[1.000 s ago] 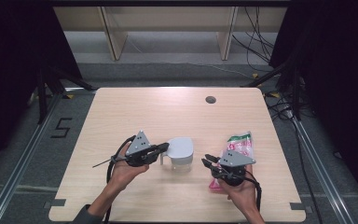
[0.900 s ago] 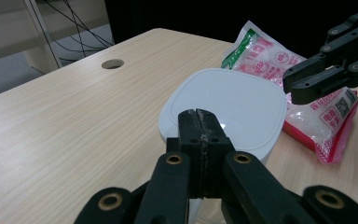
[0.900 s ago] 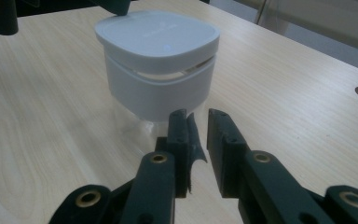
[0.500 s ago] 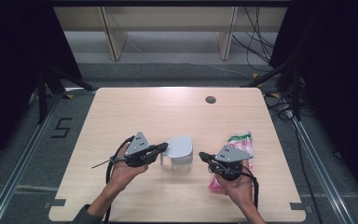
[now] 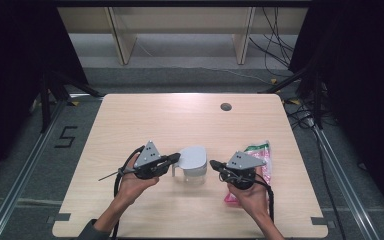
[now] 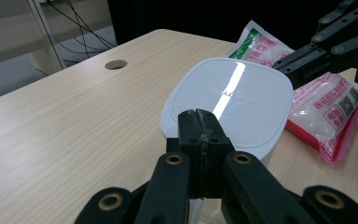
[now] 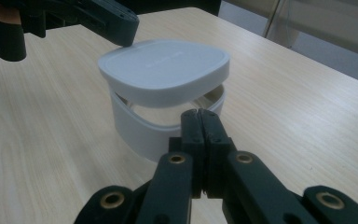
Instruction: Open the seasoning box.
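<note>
Nearest the person, the left claw (image 5: pixel 176 159) and the right claw (image 5: pixel 214 164) are each held in a hand just above the wooden surface (image 5: pixel 145 120), both clenched with jaws pressed together and nothing between them. Between the two tips stands a white box (image 5: pixel 192 165) with a rounded lid (image 7: pixel 163 69) resting on it; the left tip sits at the lid's edge and the right tip is just beside the box's wall. Beyond and under the right hand lies a pink and green packet (image 5: pixel 258 152), and farther back the surface has a round hole (image 5: pixel 225 106).
</note>
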`<control>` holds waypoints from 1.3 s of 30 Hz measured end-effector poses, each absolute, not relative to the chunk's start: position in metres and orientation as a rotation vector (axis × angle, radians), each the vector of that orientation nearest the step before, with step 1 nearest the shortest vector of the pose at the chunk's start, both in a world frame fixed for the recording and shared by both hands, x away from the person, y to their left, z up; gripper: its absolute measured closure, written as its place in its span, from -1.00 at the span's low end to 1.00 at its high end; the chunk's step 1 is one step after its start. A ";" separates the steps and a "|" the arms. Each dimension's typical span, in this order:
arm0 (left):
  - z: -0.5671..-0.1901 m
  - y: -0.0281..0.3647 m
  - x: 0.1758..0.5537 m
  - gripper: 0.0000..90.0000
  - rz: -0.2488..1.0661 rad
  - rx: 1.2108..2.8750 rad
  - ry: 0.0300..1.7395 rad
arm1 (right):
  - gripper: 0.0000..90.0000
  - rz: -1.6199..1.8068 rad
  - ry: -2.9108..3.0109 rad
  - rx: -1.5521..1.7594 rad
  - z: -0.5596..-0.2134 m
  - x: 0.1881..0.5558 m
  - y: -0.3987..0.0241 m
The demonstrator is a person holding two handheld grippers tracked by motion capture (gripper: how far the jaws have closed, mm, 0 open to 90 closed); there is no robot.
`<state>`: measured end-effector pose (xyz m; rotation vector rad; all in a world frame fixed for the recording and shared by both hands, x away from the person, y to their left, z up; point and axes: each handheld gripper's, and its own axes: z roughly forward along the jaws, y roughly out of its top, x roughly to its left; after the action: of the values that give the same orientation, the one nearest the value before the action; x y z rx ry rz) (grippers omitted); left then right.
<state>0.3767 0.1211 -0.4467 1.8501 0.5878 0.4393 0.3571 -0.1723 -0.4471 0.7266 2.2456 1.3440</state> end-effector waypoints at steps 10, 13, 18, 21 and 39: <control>-0.447 0.120 0.376 0.98 0.433 1.840 0.607 | 1.00 1.326 2.264 0.718 -0.449 0.362 -0.167; -0.448 0.121 0.376 0.98 0.428 1.834 0.613 | 1.00 1.316 2.282 0.708 -0.449 0.363 -0.166; -0.448 0.121 0.376 0.98 0.429 1.835 0.613 | 1.00 1.317 2.286 0.694 -0.448 0.363 -0.163; -0.448 0.121 0.376 0.98 0.429 1.834 0.615 | 1.00 1.324 2.295 0.718 -0.447 0.363 -0.163; -0.442 0.138 0.371 0.47 0.420 1.807 0.622 | 1.00 1.371 2.282 0.664 -0.437 0.364 -0.153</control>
<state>0.3707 0.1379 -0.4418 1.8070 0.6218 0.4205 0.3642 -0.1532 -0.4369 0.6637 2.2822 1.3712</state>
